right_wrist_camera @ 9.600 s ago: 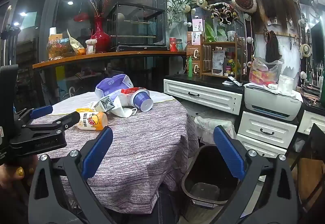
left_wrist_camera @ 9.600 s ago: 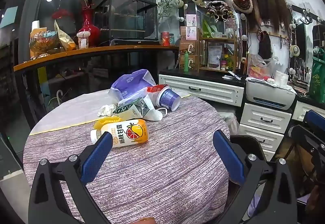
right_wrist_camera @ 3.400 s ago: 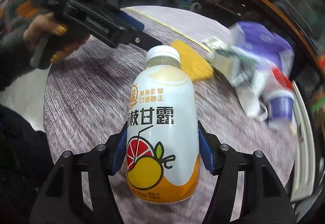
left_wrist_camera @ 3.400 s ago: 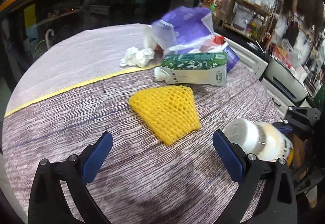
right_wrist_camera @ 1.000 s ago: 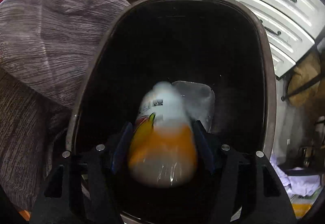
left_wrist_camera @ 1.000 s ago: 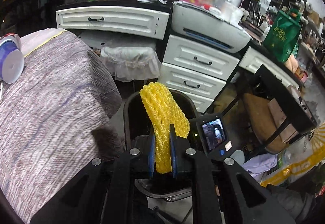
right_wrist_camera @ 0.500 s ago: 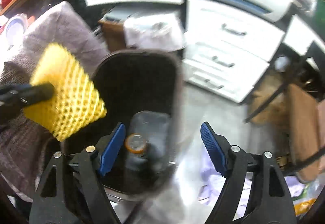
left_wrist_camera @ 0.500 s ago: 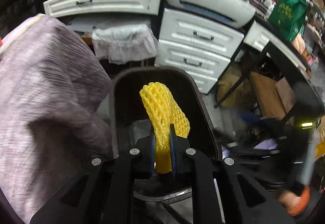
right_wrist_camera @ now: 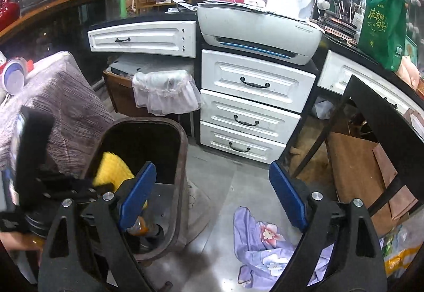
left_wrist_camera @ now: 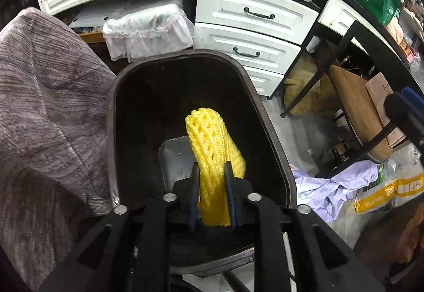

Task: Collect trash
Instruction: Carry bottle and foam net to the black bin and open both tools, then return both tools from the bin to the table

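Note:
My left gripper (left_wrist_camera: 212,186) is shut on a yellow foam fruit net (left_wrist_camera: 212,143) and holds it inside the mouth of a dark brown trash bin (left_wrist_camera: 270,133). The net also shows in the right wrist view (right_wrist_camera: 112,169), inside the bin (right_wrist_camera: 180,159). The juice bottle (right_wrist_camera: 139,227) lies at the bottom of the bin, mostly hidden behind my right finger. My right gripper (right_wrist_camera: 212,196) is open and empty, above the floor to the right of the bin.
The table with its purple-grey cloth (left_wrist_camera: 45,106) stands left of the bin. White drawers (right_wrist_camera: 254,106) and a printer (right_wrist_camera: 259,30) stand behind. A floral cloth (right_wrist_camera: 265,241) lies on the floor. A black frame (right_wrist_camera: 371,120) and paper bag stand at the right.
My left gripper has lowered the yellow net deeper into the bin. My right gripper, empty after dropping the bottle, has lifted and swung to the right, away from the bin.

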A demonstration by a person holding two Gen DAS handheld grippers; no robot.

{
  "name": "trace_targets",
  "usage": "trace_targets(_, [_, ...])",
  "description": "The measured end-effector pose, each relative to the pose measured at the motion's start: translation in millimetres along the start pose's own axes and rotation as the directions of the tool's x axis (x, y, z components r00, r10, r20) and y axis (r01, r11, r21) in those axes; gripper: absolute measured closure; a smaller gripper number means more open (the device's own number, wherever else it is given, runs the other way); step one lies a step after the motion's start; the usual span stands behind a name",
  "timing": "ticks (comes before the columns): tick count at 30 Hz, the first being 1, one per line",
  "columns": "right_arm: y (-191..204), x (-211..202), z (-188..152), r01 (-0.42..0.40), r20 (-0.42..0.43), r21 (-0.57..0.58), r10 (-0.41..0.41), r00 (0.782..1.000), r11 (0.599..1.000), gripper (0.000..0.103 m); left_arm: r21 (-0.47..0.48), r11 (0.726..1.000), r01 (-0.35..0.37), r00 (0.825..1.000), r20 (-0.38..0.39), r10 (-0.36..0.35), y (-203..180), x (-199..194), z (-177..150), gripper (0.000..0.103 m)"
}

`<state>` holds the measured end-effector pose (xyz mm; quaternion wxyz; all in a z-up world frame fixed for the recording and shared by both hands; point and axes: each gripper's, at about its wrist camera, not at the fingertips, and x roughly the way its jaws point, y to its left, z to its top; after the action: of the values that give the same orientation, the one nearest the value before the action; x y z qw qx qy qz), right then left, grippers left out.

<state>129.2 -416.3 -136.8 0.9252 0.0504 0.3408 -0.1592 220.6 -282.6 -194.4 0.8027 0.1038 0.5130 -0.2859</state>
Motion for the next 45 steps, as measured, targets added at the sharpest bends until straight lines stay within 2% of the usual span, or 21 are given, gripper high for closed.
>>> trace_targets(4, [0, -5, 1, -0.013, 0.012, 0.012, 0.013, 1.0, 1.0, 0.017, 0.015, 1.0, -0.008, 1.0, 0.011, 0.008, -5, -1, -3, 0.048])
trace_targets(9, [0, -12, 5, -0.017, 0.035, 0.018, 0.017, 0.999, 1.0, 0.017, 0.037, 0.999, -0.01, 0.999, 0.032, 0.008, -10, -9, -4, 0.031])
trace_targets(16, [-2, -23, 15, -0.027, 0.075, 0.021, 0.026, 0.997, 0.999, 0.017, 0.057, 0.998, 0.023, 0.996, 0.089, -0.028, -17, -35, -9, 0.019])
trace_targets(20, [-4, -32, 22, -0.042, 0.102, 0.028, 0.039, 0.994, 0.999, 0.017, 0.084, 0.996, 0.031, 0.991, 0.125, -0.042, -19, -58, -14, 0.015])
trace_targets(23, [-4, -40, 29, -0.06, 0.126, 0.025, 0.057, 0.99, 0.998, 0.015, 0.104, 0.993, 0.046, 0.985, 0.16, -0.063, -18, -77, -17, 0.011])
trace_targets(25, [-3, -45, 34, -0.083, 0.141, 0.024, 0.079, 0.987, 0.996, 0.01, 0.112, 0.992, 0.049, 0.981, 0.182, -0.069, -15, -91, -19, 0.01])
trace_targets(29, [7, -57, 45, -0.138, 0.167, -0.009, 0.138, 0.976, 0.99, 0.01, 0.11, 0.992, 0.065, 0.964, 0.25, -0.091, -6, -129, -23, 0.006])
trace_targets(32, [20, -63, 53, -0.202, 0.17, -0.038, 0.205, 0.964, 0.979, 0.009, 0.103, 0.993, 0.049, 0.943, 0.322, -0.08, 3, -162, -30, 0.006])
trace_targets(35, [39, -65, 59, -0.293, 0.153, -0.067, 0.3, 0.942, 0.954, 0.008, 0.103, 0.994, 0.028, 0.917, 0.394, -0.067, 14, -194, -40, 0.006])
trace_targets(39, [81, -64, 65, -0.377, 0.114, -0.141, 0.393, 0.912, 0.916, 0.008, 0.073, 0.997, -0.026, 0.9, 0.437, -0.009, 34, -218, -53, 0.006])
trace_targets(45, [171, -65, 71, -0.52, 0.012, -0.295, 0.547, 0.837, 0.802, 0.008, -0.038, 0.995, -0.088, 0.879, 0.468, 0.096, 88, -251, -80, 0.006])
